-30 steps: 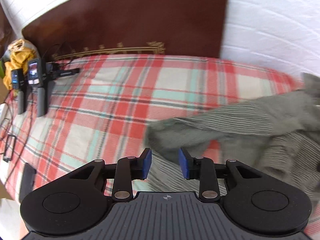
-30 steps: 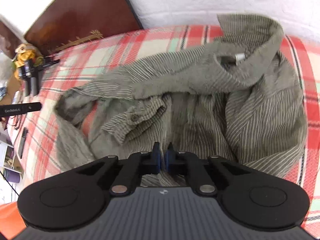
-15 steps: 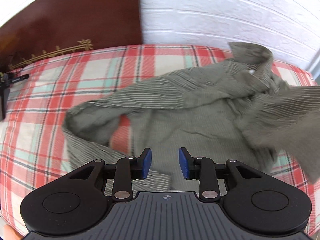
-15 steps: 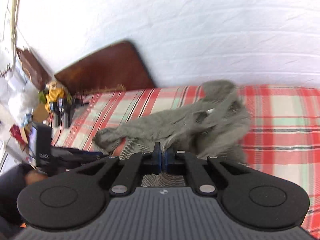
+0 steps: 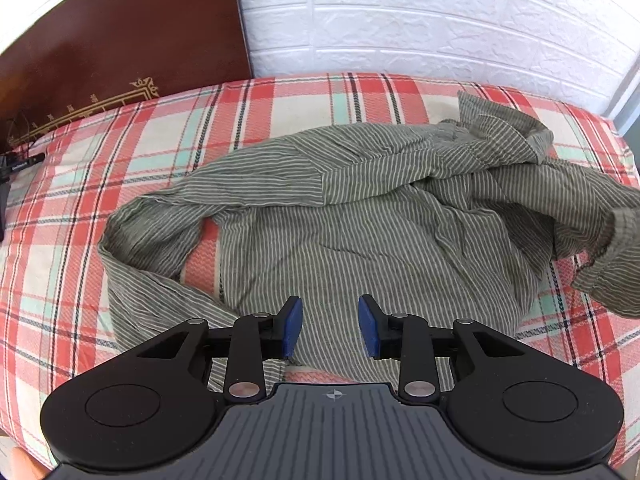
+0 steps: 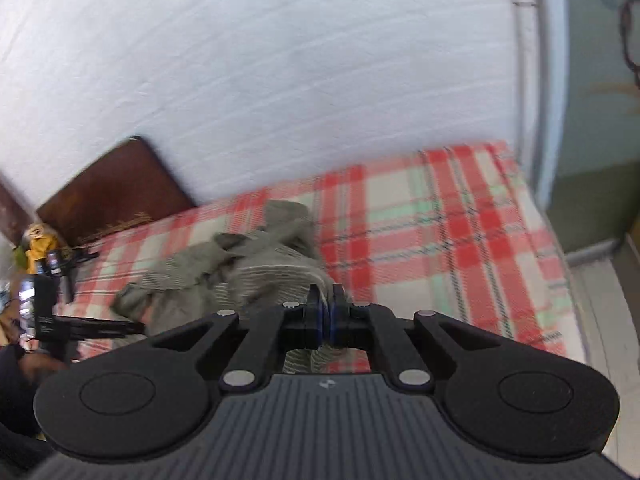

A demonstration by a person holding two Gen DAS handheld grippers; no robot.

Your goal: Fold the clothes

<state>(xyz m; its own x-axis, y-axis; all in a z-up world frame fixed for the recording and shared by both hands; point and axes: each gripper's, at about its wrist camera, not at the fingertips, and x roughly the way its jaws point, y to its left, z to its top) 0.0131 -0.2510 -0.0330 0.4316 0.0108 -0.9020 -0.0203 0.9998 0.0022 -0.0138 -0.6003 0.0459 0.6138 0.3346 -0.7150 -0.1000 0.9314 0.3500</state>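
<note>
A crumpled olive shirt with thin white stripes [image 5: 360, 220] lies on the plaid bed, one sleeve looped out to the left. My left gripper [image 5: 330, 326] hangs open just above the shirt's near hem, nothing between its blue pads. In the right wrist view the same shirt [image 6: 240, 264] is blurred, and my right gripper [image 6: 326, 314] is shut on a fold of its striped cloth, lifted above the bed to the shirt's right. A raised part of the shirt shows at the right edge of the left wrist view.
The bed has a red, white and mint plaid cover [image 5: 120, 160]. A dark wooden headboard [image 5: 120, 40] stands at the back left, a white brick wall [image 5: 440, 20] behind. Black devices and a yellow object [image 6: 40, 244] sit at the bed's left end.
My right gripper has risen and swung right with the shirt's cloth held in it, so the bed's right end now shows. My left gripper has turned right from the headboard side to face the shirt.
</note>
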